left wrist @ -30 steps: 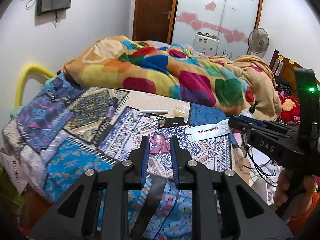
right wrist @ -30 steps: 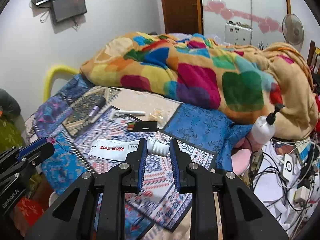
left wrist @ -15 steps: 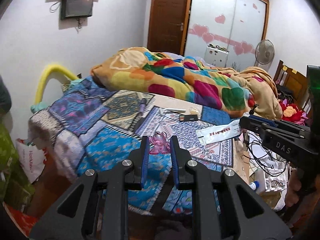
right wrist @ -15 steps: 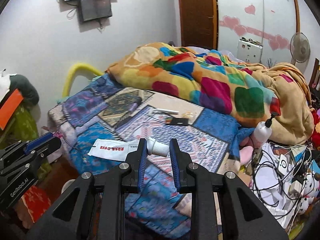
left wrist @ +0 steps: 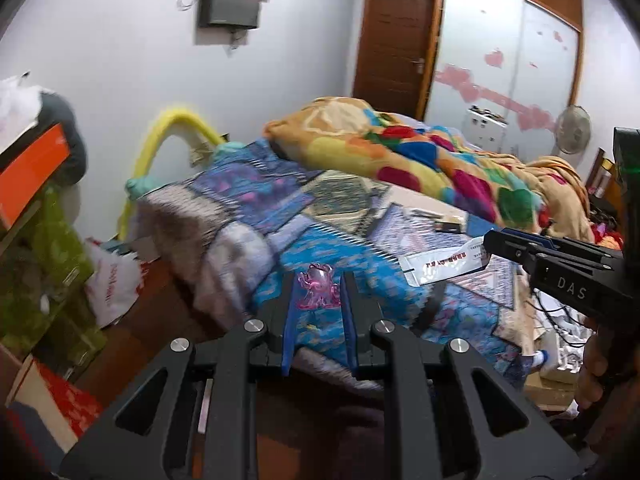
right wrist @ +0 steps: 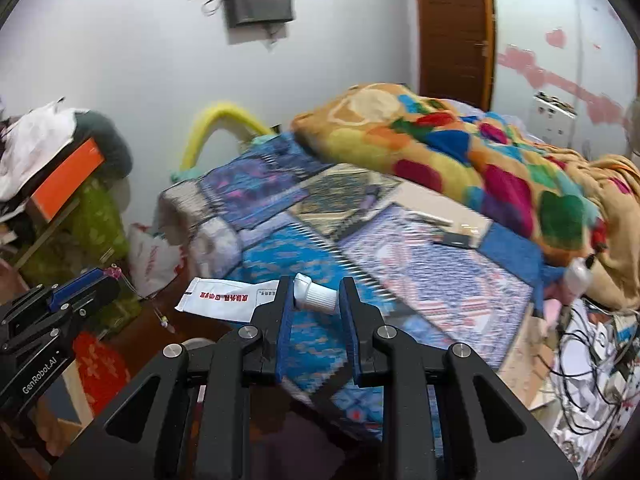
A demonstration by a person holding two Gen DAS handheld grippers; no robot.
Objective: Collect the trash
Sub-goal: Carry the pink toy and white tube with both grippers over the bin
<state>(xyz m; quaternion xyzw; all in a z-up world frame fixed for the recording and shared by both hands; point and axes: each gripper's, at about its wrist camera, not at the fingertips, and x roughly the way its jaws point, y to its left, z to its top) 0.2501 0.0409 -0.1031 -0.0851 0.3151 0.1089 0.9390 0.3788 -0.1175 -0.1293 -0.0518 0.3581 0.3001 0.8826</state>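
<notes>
Holding two pieces of trash clear of the bed, we log the task as part-way. Our left gripper [left wrist: 318, 300] is pinched on a small translucent pink plastic figure-shaped piece [left wrist: 317, 288], which sits between the blue pads at the fingertips. Our right gripper [right wrist: 316, 304] is clamped on the white screw cap of a flattened white tube with red lettering [right wrist: 228, 300]; the tube body sticks out sideways to the left of the jaws, in the air

Done, as we judge it: both items are lifted off the blue patterned patchwork bedspread [right wrist: 420, 276]. Left: neither is yet dropped anywhere. On the bedspread, near the multicoloured fleece blanket [left wrist: 420, 160], a small flat black object [right wrist: 456, 240] and a thin pale stick-like item [right wrist: 430, 218] lie close together; whether they count as trash we cannot tell, and motion blur hides detail

Containers: no bin is visible in either view. A white plastic shopping bag with red print [left wrist: 114, 280] sits on the floor beside the bed's corner, contents not visible. A white pump bottle [right wrist: 578, 276] stands at the bed's right edge, among the cables; its fill level is unreadable
</notes>
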